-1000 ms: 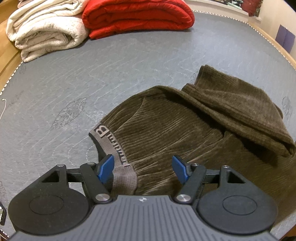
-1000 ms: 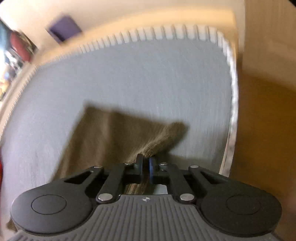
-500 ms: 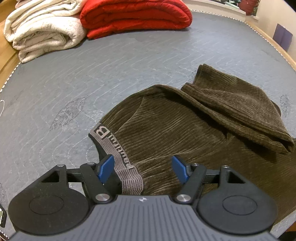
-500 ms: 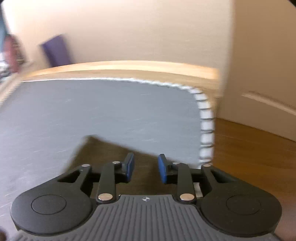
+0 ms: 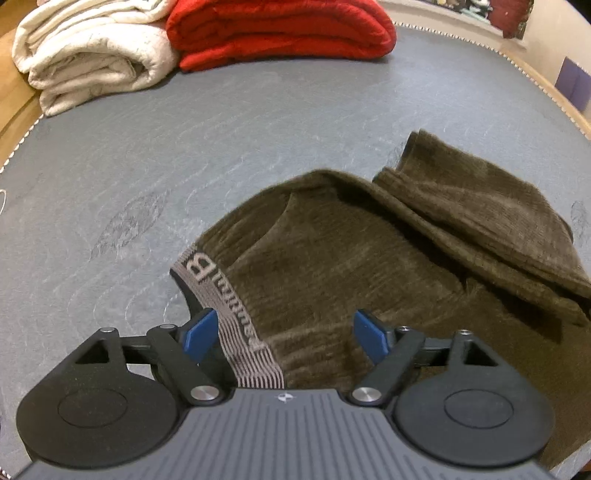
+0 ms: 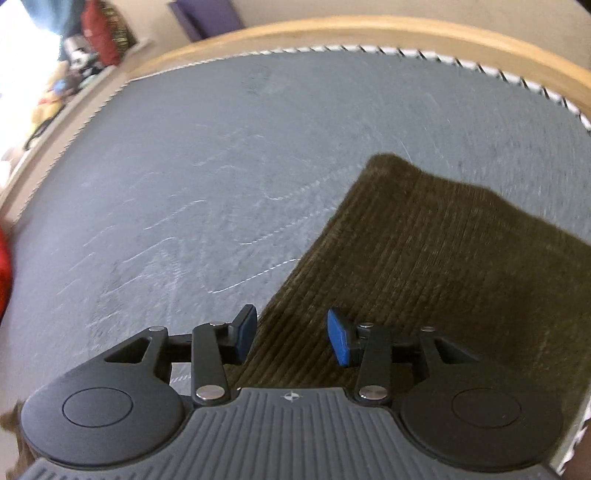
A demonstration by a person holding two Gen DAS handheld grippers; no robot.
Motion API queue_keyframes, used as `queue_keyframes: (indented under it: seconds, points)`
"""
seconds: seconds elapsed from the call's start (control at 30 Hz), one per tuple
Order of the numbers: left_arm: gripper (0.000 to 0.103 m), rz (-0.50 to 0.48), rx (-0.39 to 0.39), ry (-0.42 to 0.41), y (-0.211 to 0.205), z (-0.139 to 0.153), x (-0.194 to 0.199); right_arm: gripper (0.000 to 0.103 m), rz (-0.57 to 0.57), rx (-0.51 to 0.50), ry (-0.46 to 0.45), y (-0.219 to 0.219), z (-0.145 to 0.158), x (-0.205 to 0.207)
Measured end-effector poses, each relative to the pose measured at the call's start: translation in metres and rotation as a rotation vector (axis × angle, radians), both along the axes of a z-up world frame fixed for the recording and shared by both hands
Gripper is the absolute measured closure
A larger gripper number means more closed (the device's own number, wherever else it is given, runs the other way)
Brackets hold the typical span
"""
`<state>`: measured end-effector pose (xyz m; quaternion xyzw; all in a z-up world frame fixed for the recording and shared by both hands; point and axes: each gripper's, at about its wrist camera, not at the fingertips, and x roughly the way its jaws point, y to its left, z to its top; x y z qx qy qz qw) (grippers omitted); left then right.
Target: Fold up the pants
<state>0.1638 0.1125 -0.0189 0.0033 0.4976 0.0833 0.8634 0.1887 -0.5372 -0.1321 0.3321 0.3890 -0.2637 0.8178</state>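
Both tongs opening above brown pants (image 5: 369, 266) on grey quilted mattress (image 5: 221, 122).

left gripper (image 5: 284, 330) and right gripper (image 6: 291, 334): black linkages, blue pads, silver screws, ribbed grey body.

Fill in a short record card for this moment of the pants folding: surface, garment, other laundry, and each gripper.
surface: grey quilted mat
garment: brown ribbed pants, partly folded, grey waistband showing
other laundry: folded red blanket beside cream blanket, at far edge
left gripper: opening, over waistband, not gripping
right gripper: opening, over pants edge, not gripping
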Motion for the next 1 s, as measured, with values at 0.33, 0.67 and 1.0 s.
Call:
queue_keyframes:
  seconds: [0.33,0.67,1.0]
  points:
    - [0.018,0.032,0.008,0.021,0.006,-0.009,0.019,0.098,-0.03,-0.198,0.073,0.011,-0.009,0.03]
    - [0.065,0.186,-0.122,-0.029,0.065,0.004,0.025,0.074,-0.088,-0.288,0.114,0.02,0.007,0.032]
    - [0.078,0.046,-0.271,0.29,0.025,-0.075,0.021,0.063,0.588,-0.308,-0.181,0.186,0.075,0.057]
